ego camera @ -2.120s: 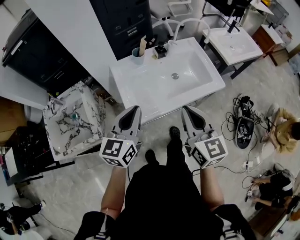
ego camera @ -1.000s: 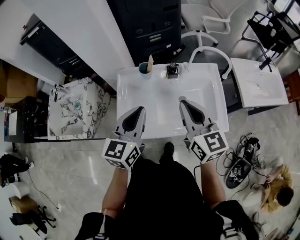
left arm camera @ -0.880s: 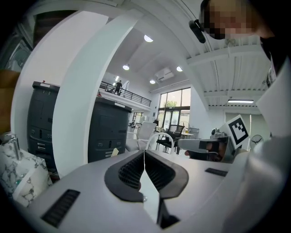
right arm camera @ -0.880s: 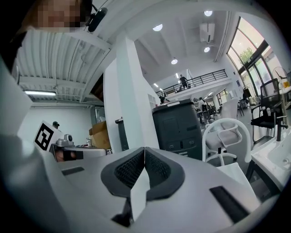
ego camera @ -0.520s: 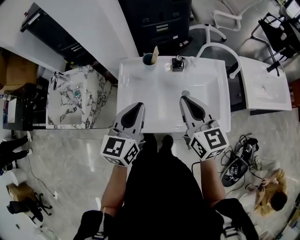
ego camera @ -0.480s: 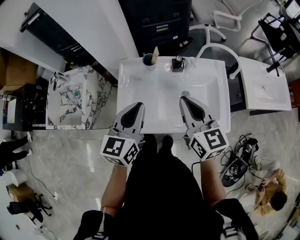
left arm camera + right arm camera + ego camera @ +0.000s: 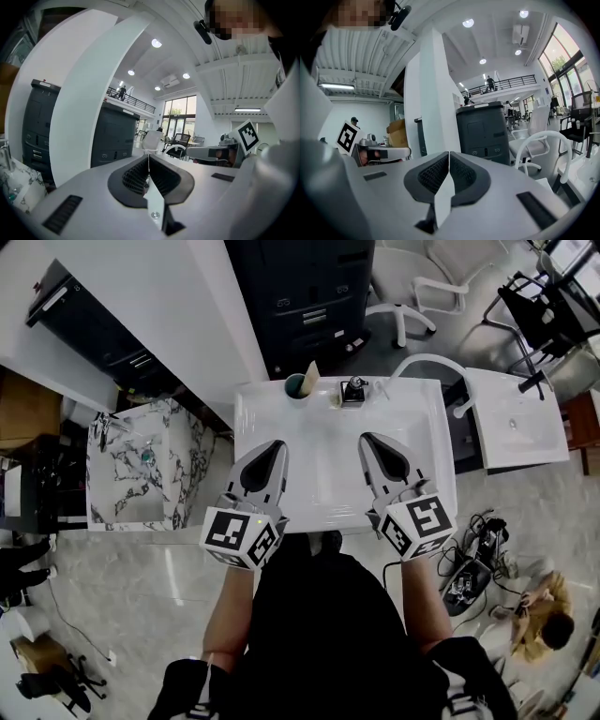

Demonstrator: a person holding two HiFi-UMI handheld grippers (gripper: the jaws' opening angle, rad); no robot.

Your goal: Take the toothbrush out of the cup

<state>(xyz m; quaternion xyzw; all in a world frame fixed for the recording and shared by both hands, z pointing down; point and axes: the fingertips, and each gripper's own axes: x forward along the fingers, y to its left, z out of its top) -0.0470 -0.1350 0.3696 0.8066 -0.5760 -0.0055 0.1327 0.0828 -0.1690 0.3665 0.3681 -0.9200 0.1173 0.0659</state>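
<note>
In the head view a dark teal cup (image 7: 296, 386) stands at the back left corner of the white sink (image 7: 272, 427), with a pale toothbrush (image 7: 310, 372) leaning out of it. My left gripper (image 7: 272, 445) hovers over the sink's front left, well short of the cup, jaws shut and empty. My right gripper (image 7: 368, 439) hangs level with it over the basin's right half, also shut on nothing. Both gripper views look over the closed jaws (image 7: 148, 165) (image 7: 448, 159) toward the room; neither shows the cup.
A black faucet (image 7: 352, 390) sits at the sink's back middle. A marble-patterned basin (image 7: 122, 474) lies to the left, another white sink (image 7: 516, 427) to the right. Dark cabinets (image 7: 300, 296) and a white chair (image 7: 412, 296) stand behind. Cables (image 7: 473, 549) and a seated person (image 7: 539, 615) are at lower right.
The view has shifted slightly; the sink and cup now sit a little lower in frame. Both grippers keep their pose, shut, over the sink's front.
</note>
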